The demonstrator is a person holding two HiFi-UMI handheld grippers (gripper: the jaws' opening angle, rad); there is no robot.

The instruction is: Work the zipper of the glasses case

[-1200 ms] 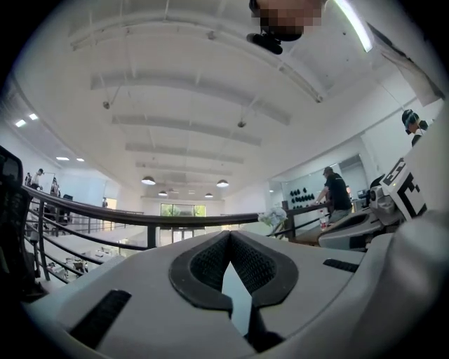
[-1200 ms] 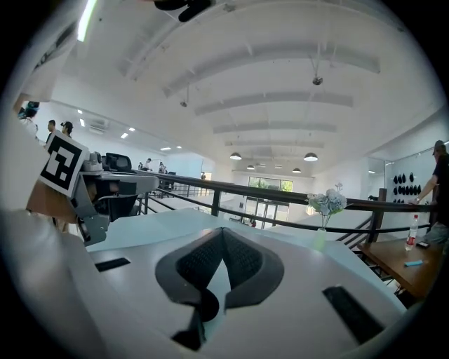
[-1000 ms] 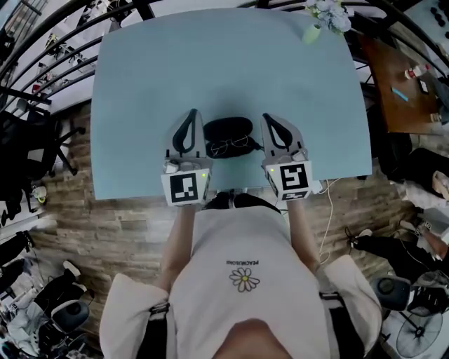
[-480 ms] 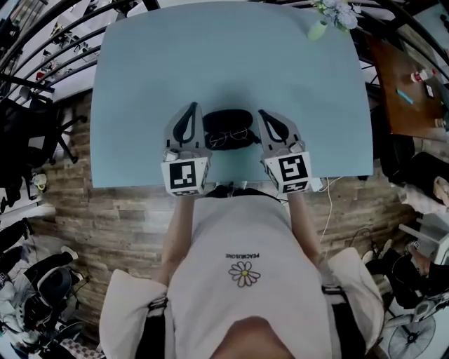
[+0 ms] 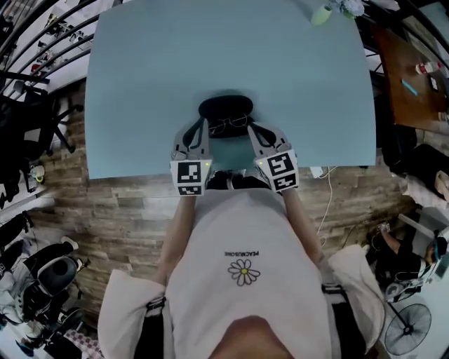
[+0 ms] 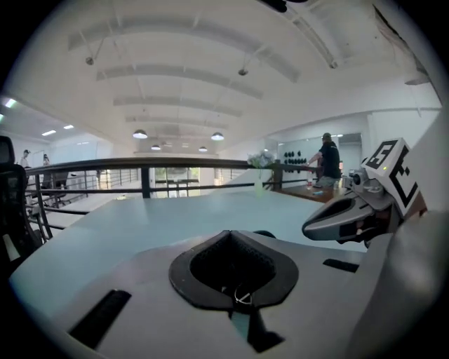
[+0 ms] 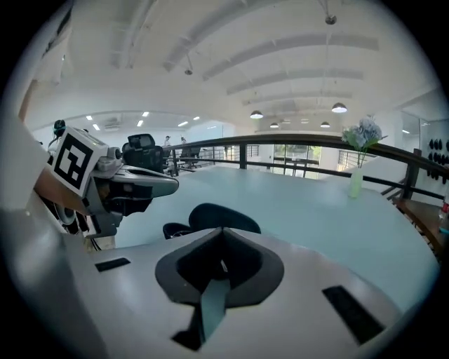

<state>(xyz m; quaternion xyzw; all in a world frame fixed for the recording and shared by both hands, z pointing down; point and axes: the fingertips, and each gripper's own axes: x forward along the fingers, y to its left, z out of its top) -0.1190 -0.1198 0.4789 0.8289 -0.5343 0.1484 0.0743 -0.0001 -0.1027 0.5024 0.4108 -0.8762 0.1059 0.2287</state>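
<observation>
Wood-plank floor surrounded a pale blue surface (image 5: 140,84), with a vase of flowers (image 5: 331,10) at its far right corner. The black glasses case (image 5: 226,106) lay a little in from the middle of the near edge, and a pair of glasses (image 5: 229,125) sat just on the near side of it, touching or almost touching it.

From the head view, the left hand-held gripper (image 5: 199,128) and the right hand-held gripper (image 5: 255,132) hung over the near edge, angled in toward each other. Their tips flanked the glasses, with the case beyond them. That view did not show how the jaws stood.

Each hand-held gripper's own view did. On the left hand-held gripper (image 6: 231,235) the jaws were together at their tips, with nothing clamped. Only a sliver of the case (image 6: 265,233) peeped over them, and a bit of thin wire showed through the opening. The right hand-held gripper (image 7: 223,230) also had its jaws together and held nothing. Its view gave the fuller look at the case (image 7: 224,217), a dark dome just past the tips, with the left hand-held gripper off to one side. These two views also took in a railing and ceiling lights that the head view missed.

A second earlier, both hand-held grippers had reached farther in, their tips level with the case and flanking it. Since then they had drawn back toward the near edge and closer together. The case and glasses appeared not to have shifted.
</observation>
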